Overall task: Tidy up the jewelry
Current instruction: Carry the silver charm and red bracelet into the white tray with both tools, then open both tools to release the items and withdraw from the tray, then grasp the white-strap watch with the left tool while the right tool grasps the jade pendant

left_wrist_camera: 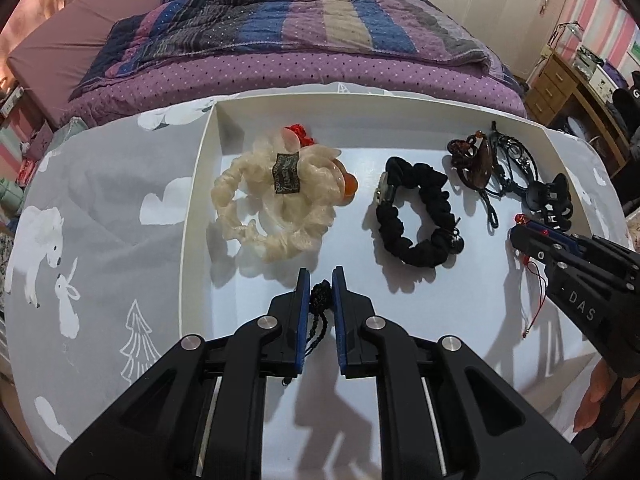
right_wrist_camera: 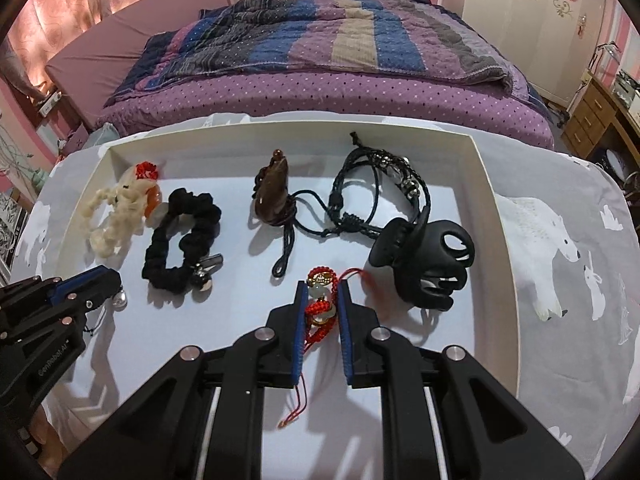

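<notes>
The white tray (right_wrist_camera: pixel 496 216) is the landmark: it sits on a grey cloth printed with polar bears (right_wrist_camera: pixel 568 280), with a bed under a striped quilt (right_wrist_camera: pixel 320 32) behind it. Over the tray's near edge, the right gripper (right_wrist_camera: pixel 322 292) has its jaws nearly closed on a red knotted cord charm (right_wrist_camera: pixel 320 300) with gold coins and a pale bead; its tail dangles below the jaws. The left gripper (left_wrist_camera: pixel 321 280), also over the near part of the tray, is clamped almost shut on a dark braided cord (left_wrist_camera: pixel 320 294). Only the right wrist view shows a small silver bell (right_wrist_camera: pixel 120 299) hanging at that gripper's tips (the left view hides it). Inside the tray, from its left wall rightward, lie a cream scrunchie (left_wrist_camera: pixel 276 200), a black scrunchie (left_wrist_camera: pixel 416 216), a brown carved pendant (right_wrist_camera: pixel 274 196), black corded bracelets (right_wrist_camera: pixel 384 188) and a black claw clip (right_wrist_camera: pixel 428 264).
</notes>
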